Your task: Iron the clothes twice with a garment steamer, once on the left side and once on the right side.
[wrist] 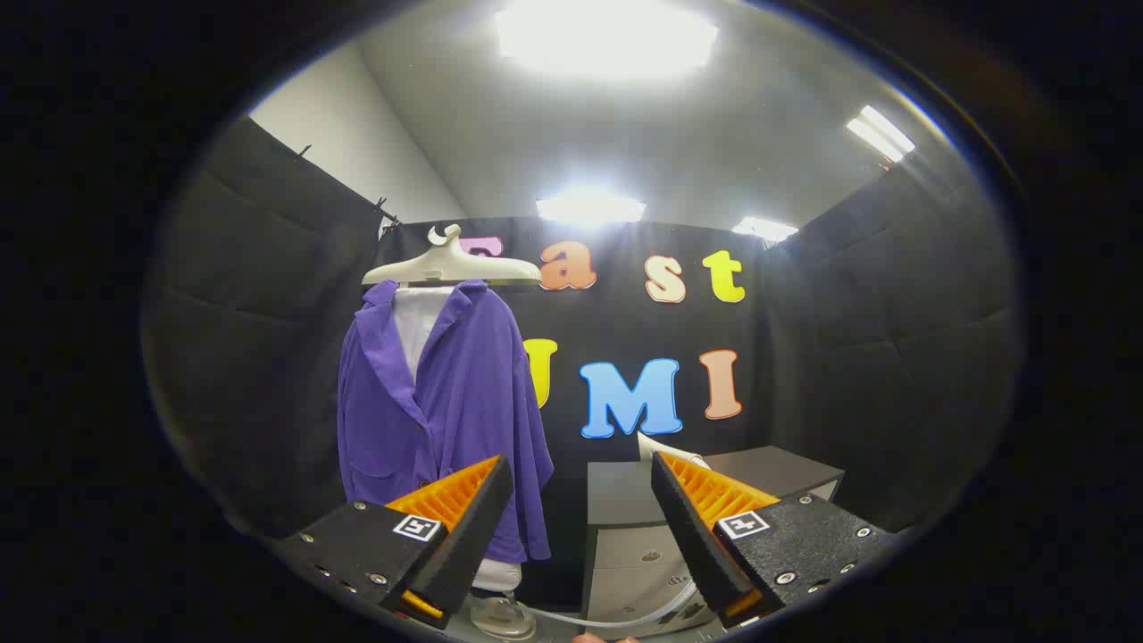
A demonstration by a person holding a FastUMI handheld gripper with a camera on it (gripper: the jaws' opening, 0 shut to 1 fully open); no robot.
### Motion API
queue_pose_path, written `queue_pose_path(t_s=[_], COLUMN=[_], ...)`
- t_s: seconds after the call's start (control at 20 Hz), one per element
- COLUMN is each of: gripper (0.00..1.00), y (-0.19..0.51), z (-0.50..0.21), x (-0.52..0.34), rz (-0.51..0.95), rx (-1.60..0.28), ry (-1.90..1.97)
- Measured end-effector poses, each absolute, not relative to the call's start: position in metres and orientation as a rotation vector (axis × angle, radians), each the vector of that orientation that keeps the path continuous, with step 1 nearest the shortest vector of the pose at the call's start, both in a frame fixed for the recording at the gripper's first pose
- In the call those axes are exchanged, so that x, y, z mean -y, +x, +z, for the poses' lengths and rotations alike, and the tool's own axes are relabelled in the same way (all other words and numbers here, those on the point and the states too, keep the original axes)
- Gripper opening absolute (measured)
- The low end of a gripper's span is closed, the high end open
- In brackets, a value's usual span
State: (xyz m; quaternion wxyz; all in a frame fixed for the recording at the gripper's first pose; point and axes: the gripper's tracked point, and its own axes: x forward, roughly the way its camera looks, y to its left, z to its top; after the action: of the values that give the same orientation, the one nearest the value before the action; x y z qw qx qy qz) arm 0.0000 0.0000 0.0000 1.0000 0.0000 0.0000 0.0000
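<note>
A purple jacket (446, 402) hangs on a cream hanger (451, 265) atop a white stand, beyond and a little left of my left finger. Its front faces me, with a white lining showing at the collar. My gripper (580, 469) is open, with nothing between its fingers. Just behind the tip of the right finger peeks a white curved piece (665, 446), which may be the garment steamer on the dark cabinet top (625, 496); most of it is hidden. A pale hose (616, 618) curves low between the fingers.
The grey cabinet (638, 554) with drawers stands ahead between the fingers, to the right of the jacket. The stand's round base (500, 614) sits on the floor below the jacket. Black cloth walls close in on the left, back and right.
</note>
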Motion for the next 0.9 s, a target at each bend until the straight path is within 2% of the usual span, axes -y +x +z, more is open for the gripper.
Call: queue_pose_path(t_s=[0.9], gripper=[0.96], y=[0.005], z=[-0.006], x=[0.025], rz=[-0.062], rx=[0.002], ry=[0.037])
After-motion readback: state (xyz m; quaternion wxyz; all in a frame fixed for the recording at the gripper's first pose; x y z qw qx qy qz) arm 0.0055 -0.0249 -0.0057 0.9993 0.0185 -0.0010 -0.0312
